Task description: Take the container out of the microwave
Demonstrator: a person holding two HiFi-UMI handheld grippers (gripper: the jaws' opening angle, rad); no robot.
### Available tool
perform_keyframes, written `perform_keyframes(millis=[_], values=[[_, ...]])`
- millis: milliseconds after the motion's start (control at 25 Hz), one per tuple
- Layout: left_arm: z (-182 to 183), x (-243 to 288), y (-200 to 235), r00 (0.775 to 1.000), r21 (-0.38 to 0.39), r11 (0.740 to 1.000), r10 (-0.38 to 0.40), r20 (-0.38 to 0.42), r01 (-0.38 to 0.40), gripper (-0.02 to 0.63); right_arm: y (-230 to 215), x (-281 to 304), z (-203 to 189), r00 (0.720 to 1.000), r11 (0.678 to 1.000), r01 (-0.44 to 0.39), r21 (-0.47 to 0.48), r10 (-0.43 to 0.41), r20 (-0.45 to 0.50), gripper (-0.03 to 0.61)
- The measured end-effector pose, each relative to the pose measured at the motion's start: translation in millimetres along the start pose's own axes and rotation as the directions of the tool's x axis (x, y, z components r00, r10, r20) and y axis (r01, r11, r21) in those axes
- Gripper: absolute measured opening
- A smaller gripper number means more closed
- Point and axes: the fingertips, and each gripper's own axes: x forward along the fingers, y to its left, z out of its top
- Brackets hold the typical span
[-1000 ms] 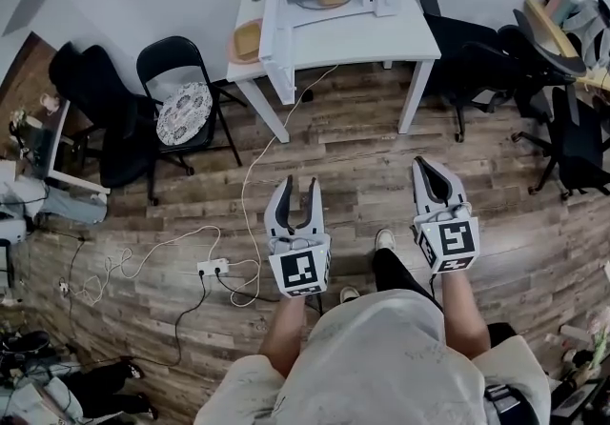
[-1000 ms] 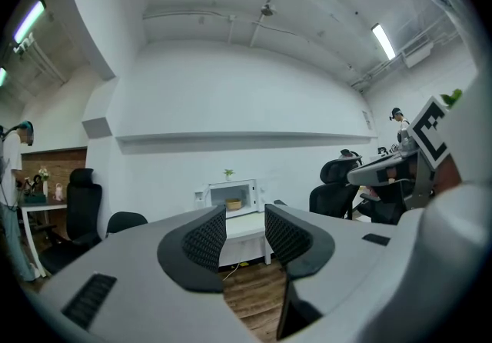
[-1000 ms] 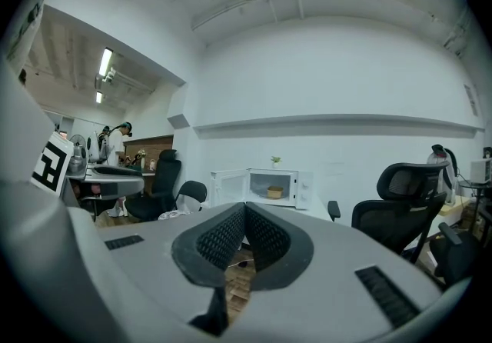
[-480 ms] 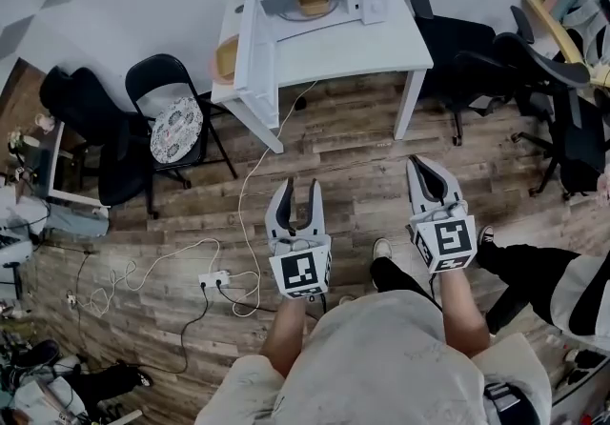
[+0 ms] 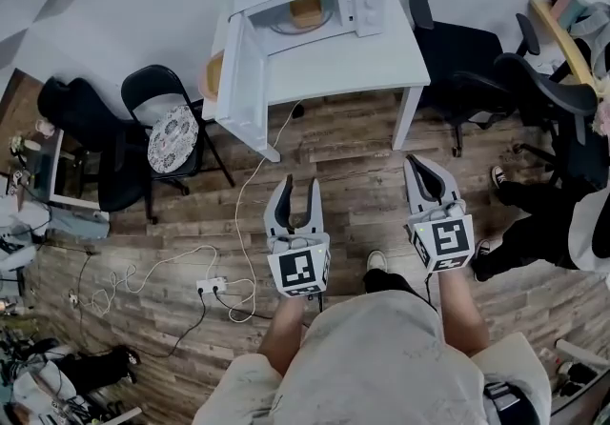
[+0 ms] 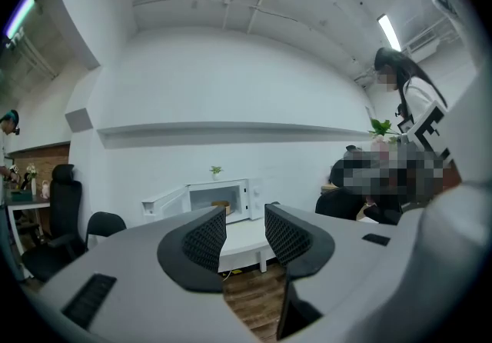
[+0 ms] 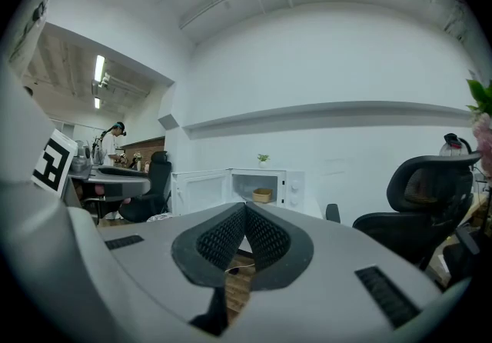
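Head view: small tan container (image 5: 306, 10) inside open white microwave (image 5: 373, 6) at back edge of white table (image 5: 353, 56), well apart from left gripper (image 5: 294, 187) and right gripper (image 5: 420, 168). Left gripper view: jaws parted, empty. Right gripper view: jaws pressed together, empty. Probably light and rigid; rim grip likeliest.

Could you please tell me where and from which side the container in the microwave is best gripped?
I'd grip the container by its near rim, coming straight in from the front: it sits upright inside the microwave, and the door stands swung wide to the left. The left hand-held gripper is open.
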Motion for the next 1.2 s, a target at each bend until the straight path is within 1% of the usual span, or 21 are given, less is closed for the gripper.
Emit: perform_keyframes(millis=[280, 520, 680, 920, 1080, 1200], values=[[7.7, 53.8, -22.4, 1.000, -0.014, 1.000, -0.005, 0.003, 0.005, 0.161, -49.2, 25.7, 4.2, 1.000, 1.000, 0.002, 0.002, -0.002, 0.013, 0.015], [14.4, 80.6, -29.5, 1.000, -0.017, 1.000, 0.003, 0.009, -0.003, 0.161, -74.6, 41.2, 6.7, 1.000, 1.000, 0.003, 0.010, -0.003, 0.025, 0.015], [15.8, 93.8, -22.2, 1.000, -0.024, 1.000, 0.019, 0.015, -0.018, 0.161, -76.8, 56.5, 8.9, 0.999, 1.000, -0.011, 0.010, 0.010, 0.030, 0.015], [7.2, 122.4, -1.3, 1.000, -0.038, 0.999, 0.026, 0.014, -0.026, 0.161, -78.0, 92.3, 9.9, 0.999, 1.000, -0.014, -0.002, 0.014, 0.028, 0.015], [-0.7, 152.5, 16.5, 1.000, -0.050, 0.999, 0.014, 0.022, -0.013, 0.161, -81.3, 123.1, 8.5, 1.000, 1.000, 0.004, -0.011, -0.004, 0.028, 0.015], [-3.2, 187.3, 31.5, 1.000, -0.052, 0.999, -0.001, 0.022, 0.002, 0.161, -89.1, 153.3, 11.8, 1.000, 1.000, 0.018, -0.010, -0.018, 0.019, 0.015]])
